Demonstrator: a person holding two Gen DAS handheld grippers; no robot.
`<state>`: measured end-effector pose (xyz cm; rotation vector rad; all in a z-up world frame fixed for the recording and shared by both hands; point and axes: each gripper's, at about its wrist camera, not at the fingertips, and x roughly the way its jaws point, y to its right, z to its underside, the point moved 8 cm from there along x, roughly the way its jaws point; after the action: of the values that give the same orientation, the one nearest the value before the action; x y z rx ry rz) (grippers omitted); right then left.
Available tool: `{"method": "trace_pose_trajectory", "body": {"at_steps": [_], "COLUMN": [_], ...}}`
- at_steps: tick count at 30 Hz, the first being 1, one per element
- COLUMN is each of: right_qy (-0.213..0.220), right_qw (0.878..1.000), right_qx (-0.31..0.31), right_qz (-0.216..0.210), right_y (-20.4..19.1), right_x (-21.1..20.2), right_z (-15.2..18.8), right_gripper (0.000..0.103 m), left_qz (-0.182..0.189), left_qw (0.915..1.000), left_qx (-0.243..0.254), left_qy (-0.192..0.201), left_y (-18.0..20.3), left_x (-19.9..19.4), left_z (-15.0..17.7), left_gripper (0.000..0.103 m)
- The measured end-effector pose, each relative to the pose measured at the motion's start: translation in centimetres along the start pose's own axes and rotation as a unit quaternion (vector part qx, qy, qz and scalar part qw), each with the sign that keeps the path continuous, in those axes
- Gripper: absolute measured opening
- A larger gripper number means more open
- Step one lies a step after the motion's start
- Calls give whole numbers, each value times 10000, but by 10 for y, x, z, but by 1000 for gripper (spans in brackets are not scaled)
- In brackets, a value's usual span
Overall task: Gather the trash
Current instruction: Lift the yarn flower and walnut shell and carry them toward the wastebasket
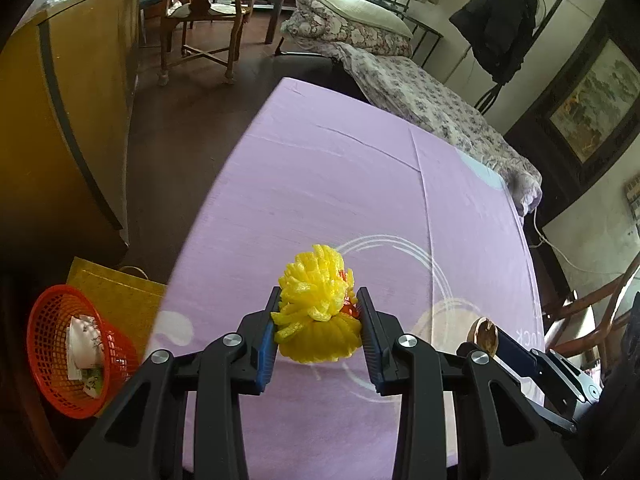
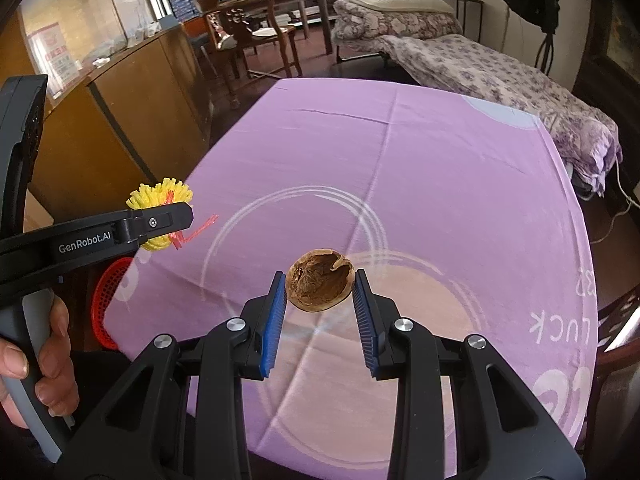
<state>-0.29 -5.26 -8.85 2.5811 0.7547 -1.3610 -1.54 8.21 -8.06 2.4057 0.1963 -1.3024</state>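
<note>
Two pieces of trash were held at once, one per gripper, both lifted clear of the purple tablecloth (image 2: 420, 168).

Item 1: yellow foam fruit net (image 1: 316, 308), crumpled, with a red strand caught in it. Held by the left gripper (image 1: 318, 304), jaws clamped on its sides. It hung over the near part of the table, toward the left edge.

Item 2: empty walnut shell half (image 2: 320, 286), hollow side facing the camera. Held by the right gripper (image 2: 320, 286), jaws closed against its two sides. Whether it was fully off the cloth could not be told for certain, though it appeared raised.

Receptacle: red mesh basket (image 1: 70, 350) on the floor beside the table's left edge, in front of a yellow paper bag (image 1: 116, 292). It already contained crumpled white paper and some greenish scraps.

Status, as judged: earlier pieces were in the basket; no other loose trash showed on the visible cloth. Remaining work was to carry both held items over the basket and drop them, the foam net being nearer.
</note>
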Motion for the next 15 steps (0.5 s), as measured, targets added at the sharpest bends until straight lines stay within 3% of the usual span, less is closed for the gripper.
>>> {"method": "trace_pose_trajectory", "body": {"at_steps": [15], "right_qy": [66], "right_qw": [9981], "right_qx": [-545], "right_qz": [-284], "right_y": [-55], "right_x": [-9], "right_z": [-14], "right_gripper": [34], "left_qz": [-64], "left_qw": [9993], "left_qx": [-293], "left_qy": [231], "left_y": [-39], "left_x": [-35], "left_z": [-10], "left_gripper": [36]}}
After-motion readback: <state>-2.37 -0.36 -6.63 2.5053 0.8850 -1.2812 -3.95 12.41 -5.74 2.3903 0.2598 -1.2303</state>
